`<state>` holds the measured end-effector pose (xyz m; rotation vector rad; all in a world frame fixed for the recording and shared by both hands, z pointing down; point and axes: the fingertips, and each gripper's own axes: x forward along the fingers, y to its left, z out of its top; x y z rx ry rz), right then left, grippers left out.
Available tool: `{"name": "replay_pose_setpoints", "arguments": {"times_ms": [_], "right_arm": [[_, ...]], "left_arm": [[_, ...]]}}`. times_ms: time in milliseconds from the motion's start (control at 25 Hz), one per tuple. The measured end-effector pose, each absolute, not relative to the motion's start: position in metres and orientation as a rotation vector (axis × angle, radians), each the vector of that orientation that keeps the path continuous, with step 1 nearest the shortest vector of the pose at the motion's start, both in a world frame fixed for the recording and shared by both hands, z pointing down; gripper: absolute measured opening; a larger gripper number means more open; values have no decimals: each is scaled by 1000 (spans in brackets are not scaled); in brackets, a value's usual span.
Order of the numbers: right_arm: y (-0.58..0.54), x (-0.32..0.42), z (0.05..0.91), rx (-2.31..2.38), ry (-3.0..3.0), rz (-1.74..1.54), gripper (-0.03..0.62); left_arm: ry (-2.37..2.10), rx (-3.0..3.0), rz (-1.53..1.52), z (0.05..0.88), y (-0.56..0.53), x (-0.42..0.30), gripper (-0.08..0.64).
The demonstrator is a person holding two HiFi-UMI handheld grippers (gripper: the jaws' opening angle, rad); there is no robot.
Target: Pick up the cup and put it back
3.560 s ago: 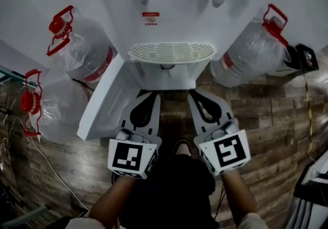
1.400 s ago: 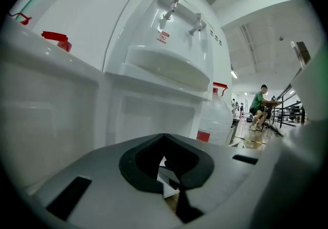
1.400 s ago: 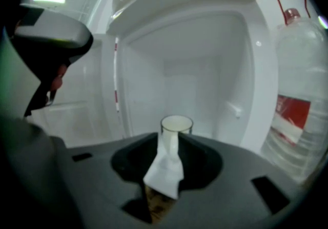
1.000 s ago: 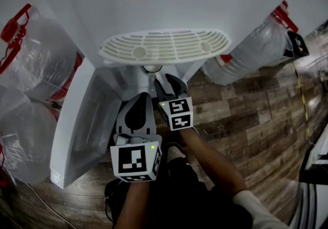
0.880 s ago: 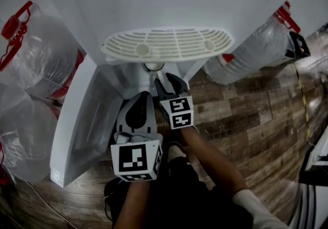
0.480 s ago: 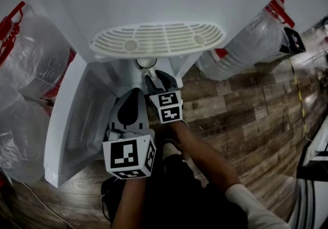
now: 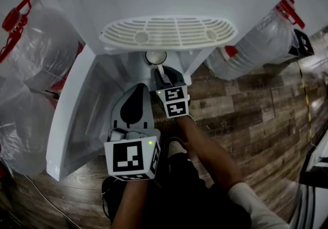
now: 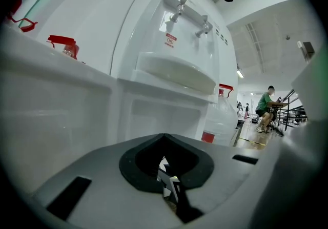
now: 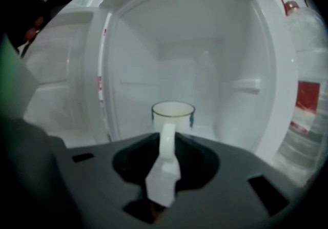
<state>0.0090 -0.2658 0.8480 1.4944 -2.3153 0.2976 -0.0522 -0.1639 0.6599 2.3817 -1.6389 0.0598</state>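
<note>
A white cup (image 9: 173, 115) with a glass-like rim stands inside the open lower cabinet (image 9: 241, 87) of a white water dispenser, its handle (image 9: 166, 153) turned toward me. My right gripper (image 9: 164, 141) reaches into the cabinet; its jaws are closing, with the handle between them and the pads against it. From the head view the cup (image 7: 155, 58) shows just under the drip tray, with the right gripper (image 7: 164, 75) at it. My left gripper (image 7: 137, 89) hangs back outside the cabinet, shut and empty. The left gripper (image 8: 165, 138) looks toward the dispenser front.
The drip tray (image 7: 169, 33) overhangs the cabinet opening. The cabinet door (image 7: 77, 115) stands open at the left. Large water bottles (image 7: 36, 48) (image 7: 261, 43) sit on both sides on the wooden floor (image 7: 246, 110). A person (image 8: 265, 110) sits far off.
The right gripper has reached forward from beside the left one into the cabinet. Its spread fingers have drawn together round the cup's handle. The left gripper has hardly moved.
</note>
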Motion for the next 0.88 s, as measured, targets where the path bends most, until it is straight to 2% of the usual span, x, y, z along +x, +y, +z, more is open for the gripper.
{"name": "replay_pose_setpoints", "arguments": {"times_ms": [880], "right_arm": [[-265, 14, 850, 1504, -2338, 327, 75]], "left_arm": [[-1613, 2372, 20, 664, -169, -54, 8]]}}
